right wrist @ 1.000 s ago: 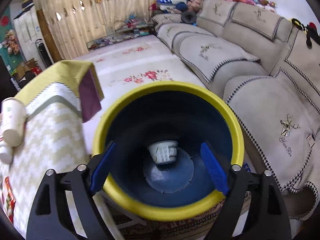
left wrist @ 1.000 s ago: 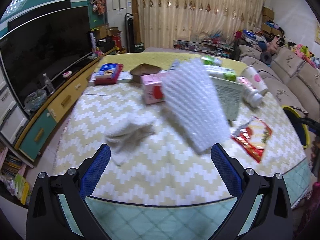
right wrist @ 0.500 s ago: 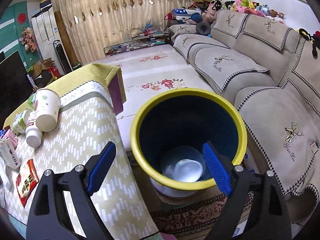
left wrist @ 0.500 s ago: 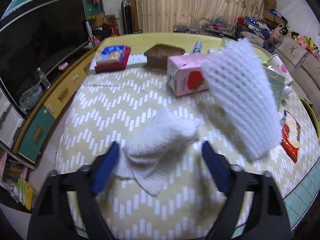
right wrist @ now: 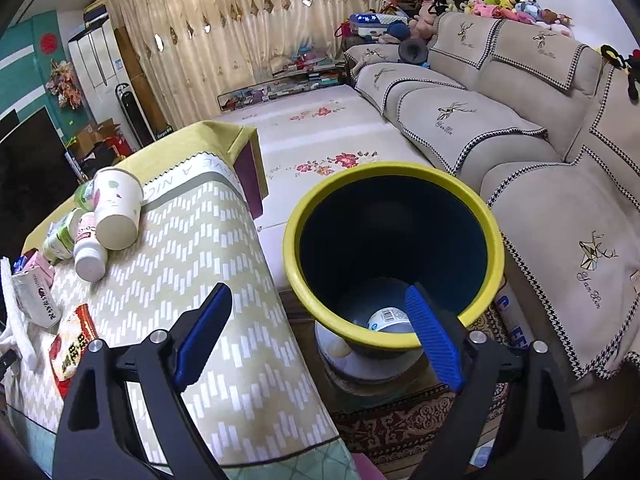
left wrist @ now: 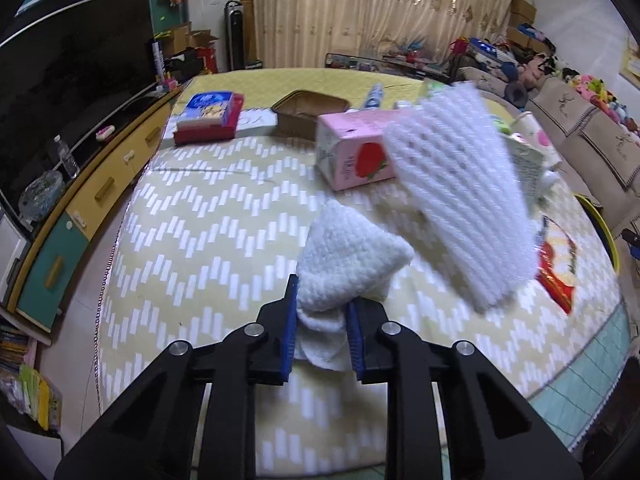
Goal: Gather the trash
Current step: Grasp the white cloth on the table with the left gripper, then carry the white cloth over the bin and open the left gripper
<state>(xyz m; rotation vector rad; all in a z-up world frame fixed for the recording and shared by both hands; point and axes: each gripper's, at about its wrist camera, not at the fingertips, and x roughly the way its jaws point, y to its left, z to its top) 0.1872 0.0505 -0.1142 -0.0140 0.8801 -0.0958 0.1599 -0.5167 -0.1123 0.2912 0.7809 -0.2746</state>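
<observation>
White foam net (left wrist: 344, 264) pinched between left gripper (left wrist: 322, 334) fingers (left wrist: 289, 332)

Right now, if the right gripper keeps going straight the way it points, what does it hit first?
Probably the yellow rim of the blue bin beside the table; the open right gripper frames its near edge, though depth is hard to judge.

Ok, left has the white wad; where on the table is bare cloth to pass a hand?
Bare cloth lies left of the white wad, toward the TV-side edge below the red box. Crowded: the far right around the pink carton, foam net and snack packet.
</observation>
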